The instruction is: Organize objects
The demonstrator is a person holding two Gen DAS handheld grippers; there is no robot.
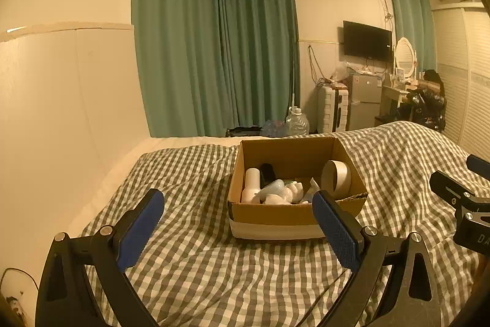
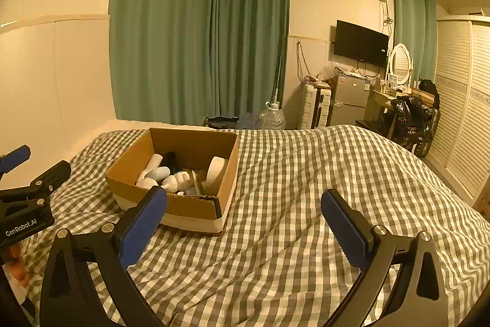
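An open cardboard box sits on a bed with a grey checked cover. It holds a white bottle, a dark bottle, a pale blue bottle, a white tape roll and several other small items. My left gripper is open and empty, just short of the box's near side. My right gripper is open and empty, over the cover to the right of the box. The tape roll leans on the box's right wall.
The right gripper's body shows at the right edge of the left wrist view. Green curtains hang behind the bed. A water jug, a small fridge and a dressing table stand beyond. A wall runs along the left.
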